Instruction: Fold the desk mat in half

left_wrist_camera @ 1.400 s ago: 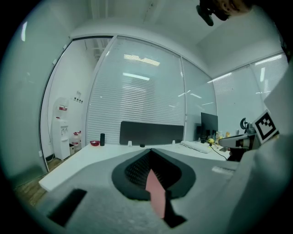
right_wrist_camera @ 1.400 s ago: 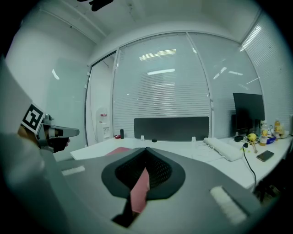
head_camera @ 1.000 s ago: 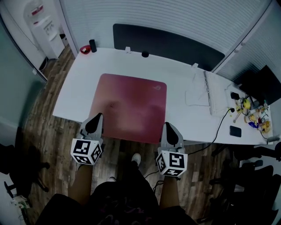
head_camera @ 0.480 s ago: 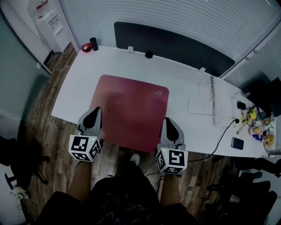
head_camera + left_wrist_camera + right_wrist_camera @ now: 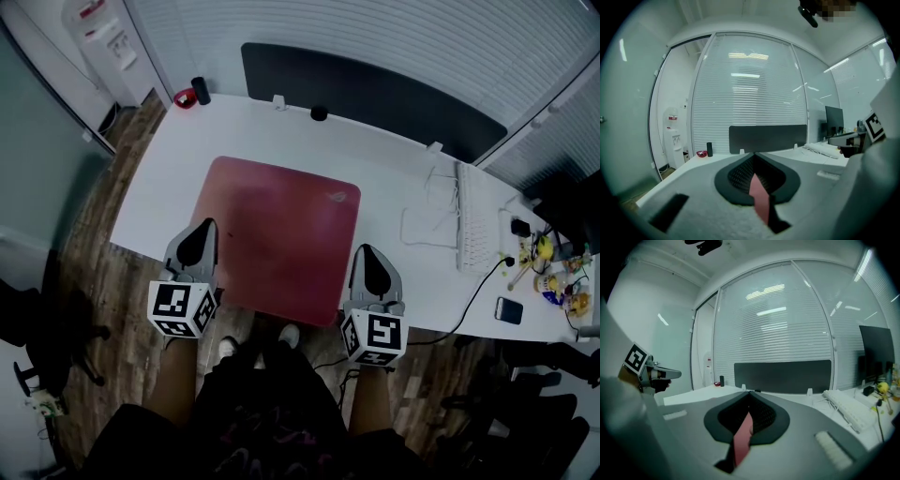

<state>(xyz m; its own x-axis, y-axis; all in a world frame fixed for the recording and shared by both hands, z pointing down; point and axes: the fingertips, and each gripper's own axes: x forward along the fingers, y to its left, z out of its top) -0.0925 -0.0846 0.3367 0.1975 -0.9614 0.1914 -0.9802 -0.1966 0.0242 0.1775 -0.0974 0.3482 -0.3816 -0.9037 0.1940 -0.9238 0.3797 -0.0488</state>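
Gripping the two near corners of the desk mat, with the fold itself not yet made.
The left gripper (image 5: pixel 206 228) is clenched on the near-left corner of the red desk mat (image 5: pixel 281 225), and the right gripper (image 5: pixel 366 255) on the near-right corner; each gripper view shows a red strip of mat pinched between closed jaws. The mat lies mostly flat on the white desk (image 5: pixel 394 173), its near edge at or just past the desk's near rim and its far edge well short of the dark panel (image 5: pixel 375 89). The grasp looks done. The next move calls for raising both corners together, carrying them evenly to the far edge, and setting near corners over far corners so the crease runs straight from left to right.
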